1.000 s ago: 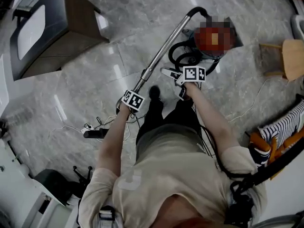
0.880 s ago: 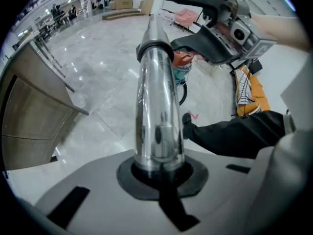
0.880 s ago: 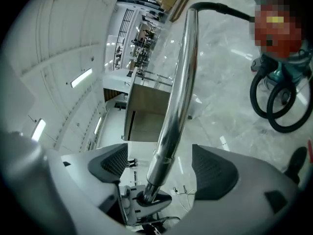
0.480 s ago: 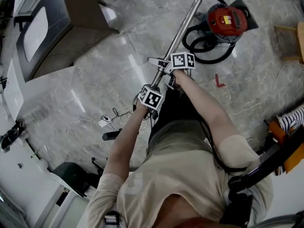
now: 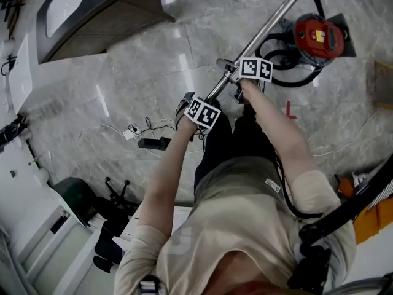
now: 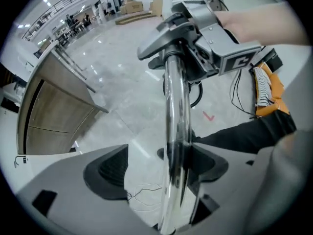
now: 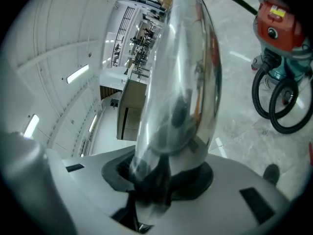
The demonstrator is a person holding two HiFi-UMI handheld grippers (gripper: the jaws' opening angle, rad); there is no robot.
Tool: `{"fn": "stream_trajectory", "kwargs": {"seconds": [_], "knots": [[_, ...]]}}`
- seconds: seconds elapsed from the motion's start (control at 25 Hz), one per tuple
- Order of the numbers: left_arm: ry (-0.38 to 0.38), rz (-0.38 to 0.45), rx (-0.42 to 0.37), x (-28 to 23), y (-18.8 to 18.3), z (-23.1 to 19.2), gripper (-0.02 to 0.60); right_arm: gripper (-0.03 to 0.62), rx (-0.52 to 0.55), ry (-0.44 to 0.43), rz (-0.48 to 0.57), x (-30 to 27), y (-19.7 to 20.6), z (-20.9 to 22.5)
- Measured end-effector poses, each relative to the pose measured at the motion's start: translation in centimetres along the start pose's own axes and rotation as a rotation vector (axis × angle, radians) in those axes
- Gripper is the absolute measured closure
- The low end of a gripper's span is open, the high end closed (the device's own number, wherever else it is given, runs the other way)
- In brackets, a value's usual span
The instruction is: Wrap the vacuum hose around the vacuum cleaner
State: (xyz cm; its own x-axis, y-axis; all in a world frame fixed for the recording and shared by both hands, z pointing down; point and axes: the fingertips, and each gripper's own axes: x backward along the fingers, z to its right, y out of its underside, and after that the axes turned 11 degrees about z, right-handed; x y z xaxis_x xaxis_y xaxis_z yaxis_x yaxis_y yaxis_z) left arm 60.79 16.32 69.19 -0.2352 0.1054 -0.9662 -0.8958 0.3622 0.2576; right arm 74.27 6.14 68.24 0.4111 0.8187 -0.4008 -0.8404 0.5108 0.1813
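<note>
Vacuum hose (image 5: 295, 85) lies looped on floor (image 5: 123, 72) beside red vacuum cleaner (image 5: 316, 35) | my right gripper (image 7: 164, 175): jaws closing onto chrome wand (image 5: 258, 35), to steer it | my left gripper (image 6: 156, 168): jaws spreading, wand loose between, likely regripping | wrap not begun

The grey marble floor (image 5: 123, 72) bears the red vacuum cleaner (image 5: 316, 35), loose cables (image 5: 150, 125) and a cabinet (image 5: 116, 23).

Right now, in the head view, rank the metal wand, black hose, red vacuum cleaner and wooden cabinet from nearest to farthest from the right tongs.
1. Metal wand: between the right tongs, which are closing on it.
2. Black hose: looped just beyond, toward the right.
3. Red vacuum cleaner: behind the hose, upper right.
4. Wooden cabinet: far upper left.
</note>
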Motion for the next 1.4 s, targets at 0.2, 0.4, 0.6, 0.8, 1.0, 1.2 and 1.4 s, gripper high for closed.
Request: {"fn": "stream_trajectory", "kwargs": {"seconds": [0.2,0.4,0.6,0.8,1.0,1.2,1.4], "knots": [[-0.089,0.133,0.008,4.4,3.0,-3.2,0.192,0.442,0.055,0.073,0.035,-0.3,-2.0,1.9],[-0.049,0.279,0.130,8.2,8.6,-5.7,0.192,0.442,0.151,0.193,0.046,-0.6,-3.9,4.9],[0.122,0.244,0.195,7.3,17.6,-6.0,0.192,0.437,0.219,0.329,-0.005,0.7,-5.8,9.4],[0.262,0.172,0.260,3.9,22.1,-3.8,0.193,0.427,0.302,0.482,-0.178,3.9,-5.9,16.0],[0.415,0.120,0.237,0.1,21.5,2.5,0.193,0.421,0.442,0.681,-0.452,9.9,-0.6,24.8],[0.503,0.069,0.121,-2.1,20.3,6.0,0.193,0.422,0.562,0.774,-0.715,16.4,10.1,32.8],[0.509,0.038,0.044,-4.8,17.7,7.4,0.193,0.422,0.666,0.856,-0.863,23.0,16.0,38.4]]}}
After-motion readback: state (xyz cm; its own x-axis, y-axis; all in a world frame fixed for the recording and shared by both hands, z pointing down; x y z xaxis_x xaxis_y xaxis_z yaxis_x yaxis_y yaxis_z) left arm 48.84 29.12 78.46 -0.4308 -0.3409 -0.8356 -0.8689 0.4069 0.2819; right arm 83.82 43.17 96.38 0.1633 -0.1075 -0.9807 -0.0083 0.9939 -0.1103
